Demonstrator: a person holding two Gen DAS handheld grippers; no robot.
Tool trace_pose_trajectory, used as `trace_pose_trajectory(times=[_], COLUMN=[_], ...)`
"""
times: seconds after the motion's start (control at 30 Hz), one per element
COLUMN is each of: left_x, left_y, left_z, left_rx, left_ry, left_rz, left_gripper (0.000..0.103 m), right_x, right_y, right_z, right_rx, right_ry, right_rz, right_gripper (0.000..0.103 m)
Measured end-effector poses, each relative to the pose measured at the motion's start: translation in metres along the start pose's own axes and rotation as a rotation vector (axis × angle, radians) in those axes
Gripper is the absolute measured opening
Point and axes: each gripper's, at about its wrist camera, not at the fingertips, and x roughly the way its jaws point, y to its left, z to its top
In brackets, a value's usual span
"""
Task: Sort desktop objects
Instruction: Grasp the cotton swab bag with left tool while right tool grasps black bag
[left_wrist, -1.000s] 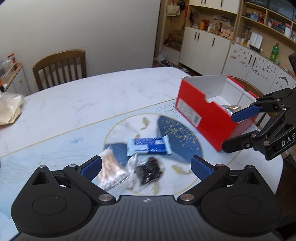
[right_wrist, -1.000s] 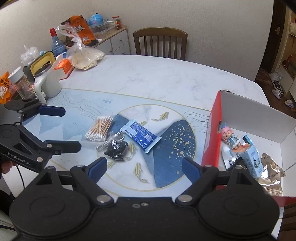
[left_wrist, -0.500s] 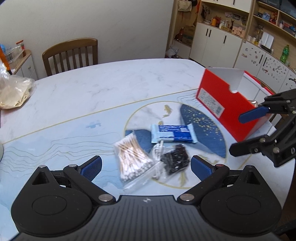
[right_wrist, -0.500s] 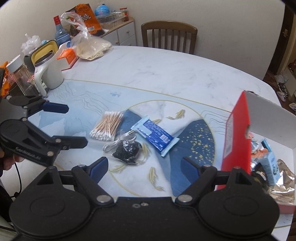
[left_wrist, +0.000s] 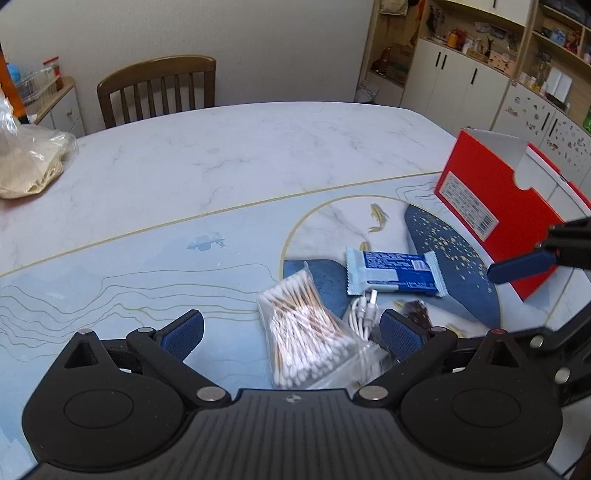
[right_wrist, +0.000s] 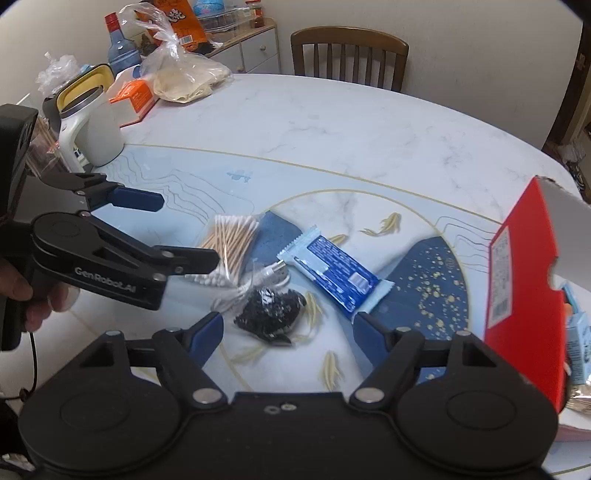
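A clear bag of cotton swabs (left_wrist: 306, 332) (right_wrist: 231, 243) lies on the patterned table mat, right between the fingers of my open left gripper (left_wrist: 291, 332) (right_wrist: 181, 230), which hovers just above it. Beside it lie a white cable (left_wrist: 364, 314) (right_wrist: 273, 275), a black item in a clear wrapper (right_wrist: 269, 314) and a blue snack packet (left_wrist: 393, 273) (right_wrist: 338, 271). My right gripper (right_wrist: 290, 328) is open and holds nothing, just short of the black item. The red box (left_wrist: 495, 206) (right_wrist: 517, 280) stands open at the right with several packets inside.
A wooden chair (left_wrist: 159, 88) (right_wrist: 349, 55) stands at the table's far side. A plastic bag of food (left_wrist: 29, 166) (right_wrist: 188, 79), a white jug (right_wrist: 92, 129) and an orange box (right_wrist: 135, 99) crowd the far left. A hand (right_wrist: 37, 295) holds the left gripper. Cabinets (left_wrist: 461, 81) line the back right.
Both grippers have swung left, away from the red box. The left one has closed in on the cotton swabs, which now lie between its fingers. The right one has come nearer the black item.
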Motion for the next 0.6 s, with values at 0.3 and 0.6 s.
trace_pose_trajectory(times=[0.3,0.6], left_x=[0.022,0.038], left_y=[0.003,0.007], left_z=[0.004,0.008], left_rx=[-0.031,-0.069], left_ry=[0.03,0.05], left_rz=[0.013,0.018], left_gripper=[0.099,0.088], right_x=[0.029,0.041], right_y=[0.009,0.007], right_z=[0.001,0.005], right_rx=[0.009,0.051], right_ry=[0.038,0.048], right_rz=[0.01,0.0], right_gripper=[0.073,0.064])
